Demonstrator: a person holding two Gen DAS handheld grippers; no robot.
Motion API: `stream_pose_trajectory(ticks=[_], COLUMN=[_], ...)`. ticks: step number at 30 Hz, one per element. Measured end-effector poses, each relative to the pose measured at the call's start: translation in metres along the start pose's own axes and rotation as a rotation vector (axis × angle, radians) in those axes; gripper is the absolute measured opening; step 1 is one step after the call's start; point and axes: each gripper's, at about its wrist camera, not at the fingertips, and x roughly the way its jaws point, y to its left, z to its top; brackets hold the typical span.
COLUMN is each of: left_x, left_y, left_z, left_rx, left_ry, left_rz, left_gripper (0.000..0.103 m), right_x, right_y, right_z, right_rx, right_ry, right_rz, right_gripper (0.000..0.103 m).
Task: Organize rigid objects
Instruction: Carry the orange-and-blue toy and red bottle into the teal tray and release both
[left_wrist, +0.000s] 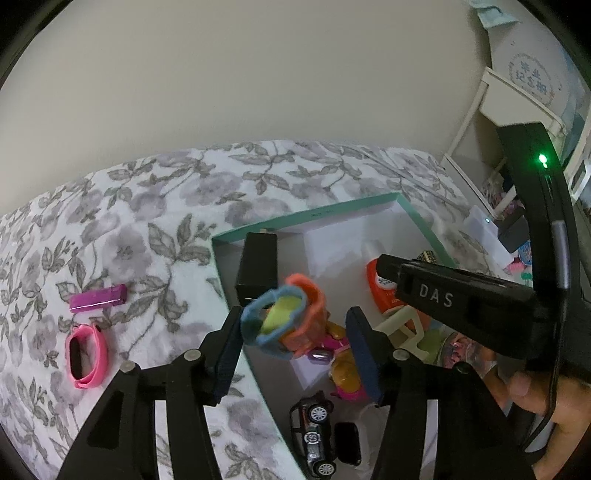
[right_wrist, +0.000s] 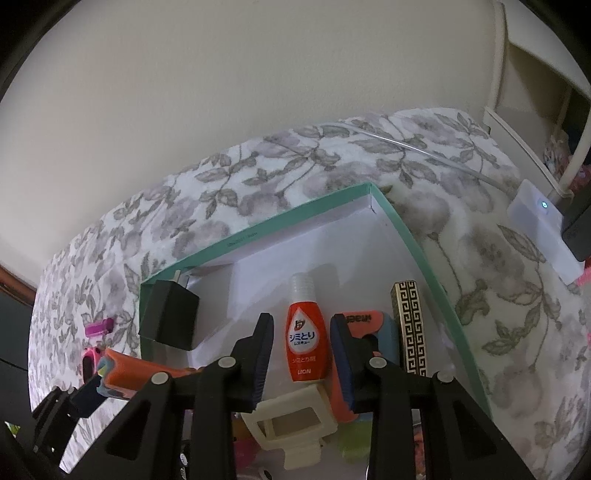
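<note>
Hovering over box (left_wrist: 424, 225): cup stack (left_wrist: 284, 314) tilted, mouth toward camera; left fingers (left_wrist: 227, 354) apart, right apart

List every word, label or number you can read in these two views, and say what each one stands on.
"DAS": white letters on the right gripper body, seen from the left wrist.
"シミとり" and "LION": on the orange bottle in the teal box.
"08": on the black toy car roof; small, uncertain.
Pink characters on the round wall decal: mirrored, unreadable.
Print on the orange-blue block: too blurred.
Small print on the teal box's rim: too small.
</note>
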Motion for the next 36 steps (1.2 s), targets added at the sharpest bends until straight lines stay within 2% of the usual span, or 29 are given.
stream_pose_trajectory(ticks=[15,19,21,25,27,29,30,31,36], left_x=[-0.008,-0.014,-0.016,-0.016,-0.015,-0.014,-0.014,-0.013,-0.013], left_y=[0.04,0.052,0.06,0.074,0.079,0.082,0.082,0.082,0.081], left_z=[0.006,0.009,0.01,0.01,0.01,0.009,0.008,0.008,0.008], left_rx=[-0.123,-0.152,-0.172,-0.209,-0.218,-0.228,-0.232,-0.235,-0.234], left_ry=[-0.002,-0.019,-0.026,-0.026,-0.023,-0.021,-0.022,-0.025,-0.033], left_rz=[-0.004,0.023,0.048,0.102,0.124,0.133,0.132,0.128,0.125], left_gripper=[0.058,0.058,0.058,0.058,0.059,0.065,0.079,0.085,0.085], right_x=[-0.006,-0.011,-0.012,-0.01,-0.009,-0.008,-0.007,-0.007,-0.007], right_y=[0.009,0.013,0.016,0.021,0.024,0.026,0.027,0.028,0.029], right_z=[0.001,0.001,0.001,0.001,0.0,-0.001,-0.001,-0.002,-0.002], right_rx=[-0.029,-0.04,-0.046,-0.069,-0.076,-0.084,-0.089,-0.092,-0.104], right_ry=[-0.011,-0.022,-0.027,-0.026,-0.025,-0.026,-0.028,-0.031,-0.046], right_rz=[0.001,0.003,-0.005,-0.012,-0.016,-0.019,-0.024,-0.027,-0.041], right_gripper=[0.035,0.036,0.052,0.058,0.066,0.072,0.076,0.078,0.09])
